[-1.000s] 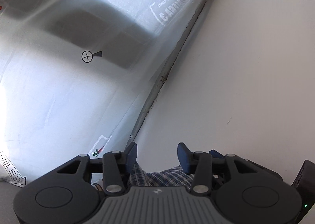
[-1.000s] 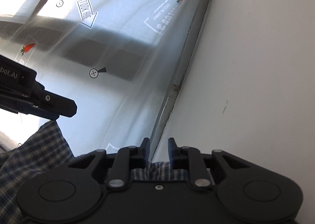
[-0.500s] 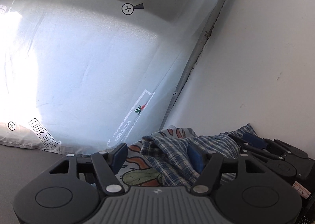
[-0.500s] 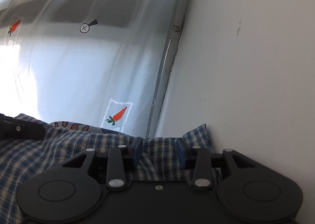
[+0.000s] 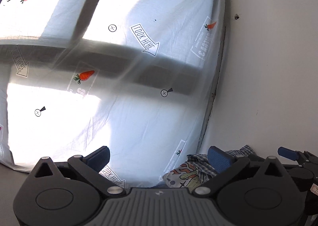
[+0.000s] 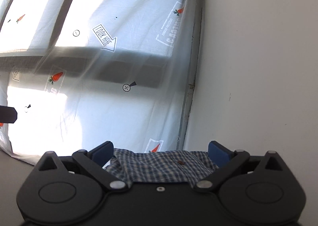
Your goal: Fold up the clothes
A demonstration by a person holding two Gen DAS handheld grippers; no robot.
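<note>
The plaid shirt [image 6: 159, 163] lies bunched at the near right of the bed, against the wall [image 6: 258, 67], and you have nothing gripping it. Your right gripper [image 6: 161, 151] has its jaws opening, near full spread, with the plaid cloth lying loose between the pads but not pressed by either. Your left gripper [image 5: 159, 158] is likewise opening wide and holds nothing; the crumpled shirt sits just behind its right finger, with a cartoon-print fabric [image 5: 183, 173] tucked under it.

The heap looks rumpled rather than flat, so if you pinch it where it lies you will likely catch several layers at once and fold in creases. You could also snag the printed fabric along with the plaid, since the two touch. The shirt crowds the wall and the gap beside the white bed sheet [image 5: 139, 116], so a careless tug toward the right may drop an edge into that gap.
</note>
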